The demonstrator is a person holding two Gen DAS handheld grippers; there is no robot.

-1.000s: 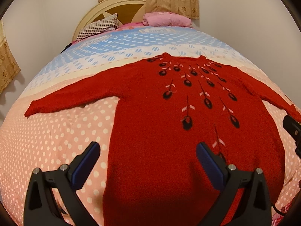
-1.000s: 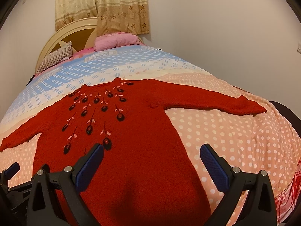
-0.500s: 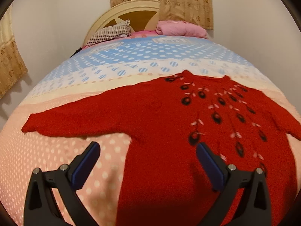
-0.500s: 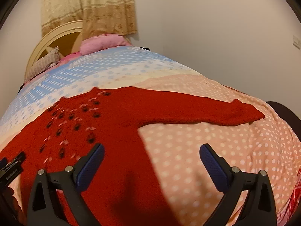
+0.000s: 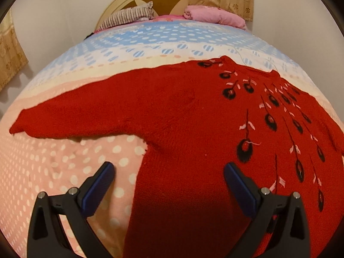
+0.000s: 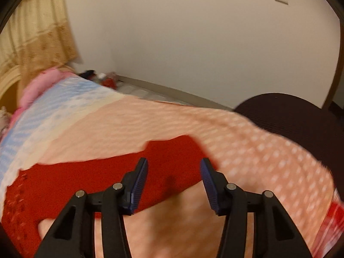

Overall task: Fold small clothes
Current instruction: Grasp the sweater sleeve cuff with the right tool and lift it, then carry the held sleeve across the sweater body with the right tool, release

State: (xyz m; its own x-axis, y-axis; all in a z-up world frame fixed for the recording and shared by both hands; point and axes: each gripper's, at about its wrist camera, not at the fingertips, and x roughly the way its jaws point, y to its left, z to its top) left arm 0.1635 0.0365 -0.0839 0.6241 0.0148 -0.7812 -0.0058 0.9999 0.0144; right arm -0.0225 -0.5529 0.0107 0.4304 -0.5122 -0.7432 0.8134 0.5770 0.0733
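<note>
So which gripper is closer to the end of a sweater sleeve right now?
Right. The right gripper hangs open just short of its sleeve's cuff. The left gripper sits open by the sweater's side edge, far from its sleeve's cuff.

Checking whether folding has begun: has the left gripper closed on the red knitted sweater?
No, the left gripper hangs open above the red knitted sweater, which lies flat on the polka-dot bedspread.

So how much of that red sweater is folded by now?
None yet. The sweater lies flat on the bed, both sleeves spread out. Under way: the right claw, open, hangs over the right sleeve; the left claw, open, holds nothing. Every fold remains.
</note>
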